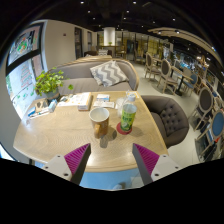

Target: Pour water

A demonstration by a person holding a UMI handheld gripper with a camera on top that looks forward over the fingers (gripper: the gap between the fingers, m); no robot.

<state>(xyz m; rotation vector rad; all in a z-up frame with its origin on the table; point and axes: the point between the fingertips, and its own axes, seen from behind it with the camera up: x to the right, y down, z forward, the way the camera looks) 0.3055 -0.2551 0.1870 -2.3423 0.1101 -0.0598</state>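
A clear plastic bottle with a green label (127, 112) stands upright on the round wooden table (55, 132). Just to its left stands a tan cup (99, 120). Both are beyond my fingers, near the table's middle. My gripper (110, 160) is open, hovering over the table's near edge, with its magenta pads (76, 157) spread wide and nothing between them. A blue surface shows below the table edge between the fingers.
A potted green plant (47, 84) and books (76, 99) lie on the table's far left side. A grey armchair (170, 115) stands to the right, a grey sofa with a patterned cushion (110, 73) behind. More chairs and tables fill the far right.
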